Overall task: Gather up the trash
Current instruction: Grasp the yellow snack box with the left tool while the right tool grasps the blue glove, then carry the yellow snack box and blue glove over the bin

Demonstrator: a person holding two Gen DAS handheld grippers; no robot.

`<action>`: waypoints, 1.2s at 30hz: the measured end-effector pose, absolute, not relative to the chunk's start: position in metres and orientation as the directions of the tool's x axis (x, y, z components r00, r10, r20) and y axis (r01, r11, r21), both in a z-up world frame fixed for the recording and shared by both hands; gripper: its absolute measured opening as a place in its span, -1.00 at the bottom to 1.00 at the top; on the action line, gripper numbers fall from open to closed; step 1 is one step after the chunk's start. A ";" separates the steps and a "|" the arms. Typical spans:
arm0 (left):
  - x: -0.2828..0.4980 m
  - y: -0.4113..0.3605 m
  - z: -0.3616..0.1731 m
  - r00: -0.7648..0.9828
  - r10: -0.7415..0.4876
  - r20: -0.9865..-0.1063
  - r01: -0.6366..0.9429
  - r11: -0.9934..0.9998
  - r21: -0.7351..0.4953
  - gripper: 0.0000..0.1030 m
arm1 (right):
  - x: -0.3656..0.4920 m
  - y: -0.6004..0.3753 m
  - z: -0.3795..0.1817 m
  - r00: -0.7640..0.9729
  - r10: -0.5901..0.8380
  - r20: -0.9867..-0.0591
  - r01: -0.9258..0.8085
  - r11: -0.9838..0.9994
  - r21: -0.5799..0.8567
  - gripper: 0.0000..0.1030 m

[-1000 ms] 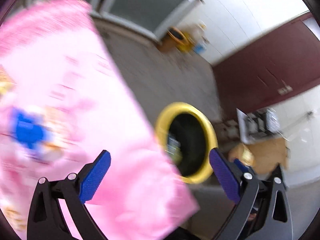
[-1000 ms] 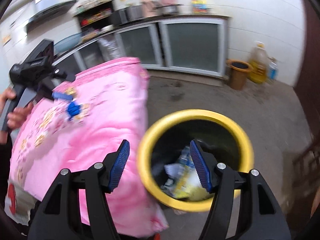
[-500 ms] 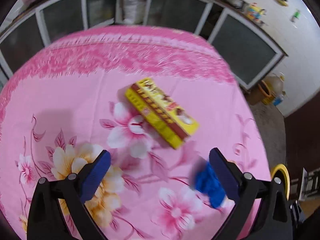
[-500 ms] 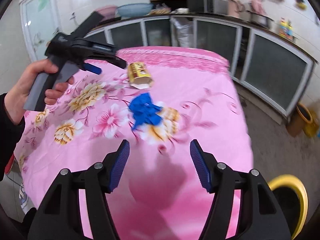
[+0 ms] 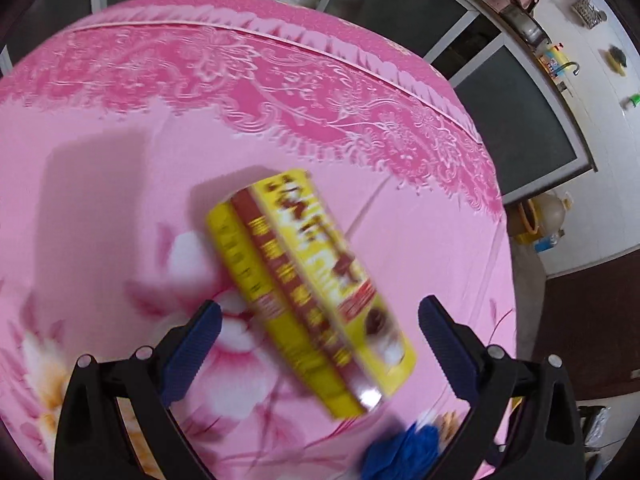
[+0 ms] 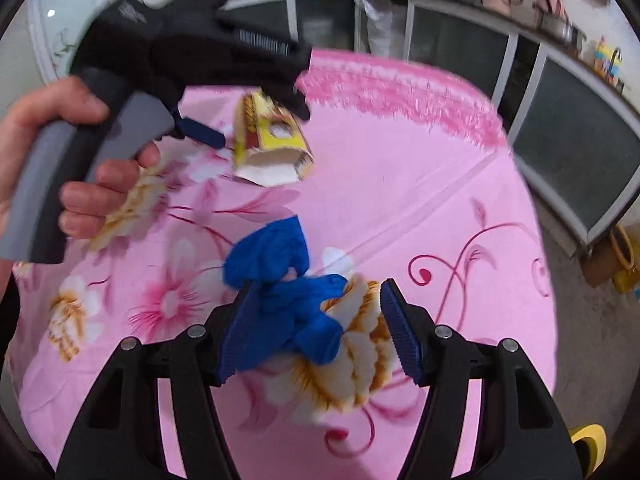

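A yellow and red carton (image 5: 308,288) lies on the pink flowered tablecloth (image 5: 200,92). My left gripper (image 5: 316,336) is open, its jaws to either side of the carton's near half, just above it. In the right wrist view the carton (image 6: 272,140) shows an open end, with the left gripper over it. A crumpled blue glove (image 6: 288,280) lies on the cloth. My right gripper (image 6: 316,328) is open, with the glove's near part between its jaws. The glove also shows at the bottom of the left wrist view (image 5: 404,448).
Grey-framed glass cabinets (image 6: 572,140) line the wall behind the table. A yellow bin rim (image 6: 588,440) shows at the lower right below the table edge. Yellow containers (image 5: 536,224) stand on the floor by the white wall.
Both grippers have moved in closer over the table. The left one now straddles the carton; the right one has come down around the blue glove.
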State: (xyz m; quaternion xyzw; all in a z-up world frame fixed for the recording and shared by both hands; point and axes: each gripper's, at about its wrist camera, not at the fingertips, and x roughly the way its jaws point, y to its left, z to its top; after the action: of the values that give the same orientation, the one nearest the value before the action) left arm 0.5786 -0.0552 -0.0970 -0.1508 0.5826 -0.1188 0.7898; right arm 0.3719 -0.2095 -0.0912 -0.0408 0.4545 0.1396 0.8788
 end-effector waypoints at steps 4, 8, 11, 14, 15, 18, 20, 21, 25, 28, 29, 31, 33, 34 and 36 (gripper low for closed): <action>0.589 -0.075 -0.106 0.295 -0.322 -0.900 0.038 0.945 -0.326 0.84 | 0.382 -0.205 -0.103 0.514 0.210 -0.832 -0.296 0.953 0.058 0.14; 0.592 -0.078 -0.102 0.335 -0.316 -0.888 0.039 0.946 -0.322 0.07 | 0.387 -0.201 -0.102 0.492 0.241 -0.837 -0.305 0.948 0.094 -0.56; 0.590 -0.075 -0.097 0.359 -0.330 -0.873 0.060 0.942 -0.331 -0.21 | 0.385 -0.198 -0.100 0.472 0.259 -0.842 -0.307 0.944 0.119 -0.70; 0.584 -0.068 -0.086 0.377 -0.351 -0.857 0.074 0.934 -0.349 -0.38 | 0.380 -0.200 -0.094 0.456 0.305 -0.836 -0.300 0.937 0.178 -0.72; 0.579 -0.063 -0.079 0.391 -0.355 -0.849 0.079 0.932 -0.353 -0.39 | 0.378 -0.201 -0.091 0.456 0.316 -0.832 -0.299 0.935 0.191 -0.72; 0.560 -0.052 -0.056 0.428 -0.375 -0.823 0.113 0.925 -0.363 -0.40 | 0.365 -0.208 -0.079 0.457 0.349 -0.818 -0.287 0.929 0.235 -0.72; 0.546 -0.047 -0.043 0.456 -0.368 -0.810 0.135 0.929 -0.345 -0.39 | 0.351 -0.213 -0.069 0.463 0.367 -0.807 -0.285 0.924 0.257 -0.72; 0.536 -0.043 -0.034 0.472 -0.373 -0.799 0.152 0.927 -0.343 -0.39 | 0.347 -0.215 -0.065 0.469 0.367 -0.803 -0.282 0.924 0.258 -0.72; 0.498 -0.024 -0.009 0.519 -0.398 -0.757 0.193 0.917 -0.350 -0.39 | 0.315 -0.228 -0.046 0.494 0.383 -0.781 -0.266 0.921 0.283 -0.72; 0.471 -0.016 0.004 0.541 -0.409 -0.735 0.222 0.912 -0.344 -0.39 | 0.296 -0.236 -0.035 0.503 0.406 -0.763 -0.266 0.913 0.310 -0.72; 0.462 -0.014 0.009 0.548 -0.412 -0.728 0.229 0.911 -0.343 -0.39 | 0.287 -0.240 -0.031 0.506 0.418 -0.755 -0.265 0.908 0.325 -0.72; 0.438 -0.010 0.017 0.556 -0.416 -0.719 0.249 0.909 -0.333 -0.39 | 0.267 -0.243 -0.023 0.521 0.416 -0.745 -0.271 0.909 0.318 -0.72; 0.416 -0.007 0.022 0.561 -0.420 -0.713 0.268 0.907 -0.323 -0.39 | 0.246 -0.249 -0.014 0.540 0.411 -0.734 -0.275 0.911 0.308 -0.72; 0.407 -0.007 0.024 0.564 -0.419 -0.712 0.277 0.908 -0.315 -0.39 | 0.239 -0.252 -0.011 0.546 0.409 -0.731 -0.273 0.912 0.306 -0.72; 0.383 -0.007 0.026 0.566 -0.418 -0.711 0.295 0.908 -0.299 -0.39 | 0.223 -0.259 -0.010 0.555 0.402 -0.728 -0.264 0.915 0.305 -0.72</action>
State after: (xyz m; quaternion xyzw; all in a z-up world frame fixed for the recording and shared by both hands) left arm 0.3832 -0.0070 0.0263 -0.0731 0.4198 -0.2021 0.8818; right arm 0.2232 -0.2590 -0.0095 0.0802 0.4322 0.1896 0.8780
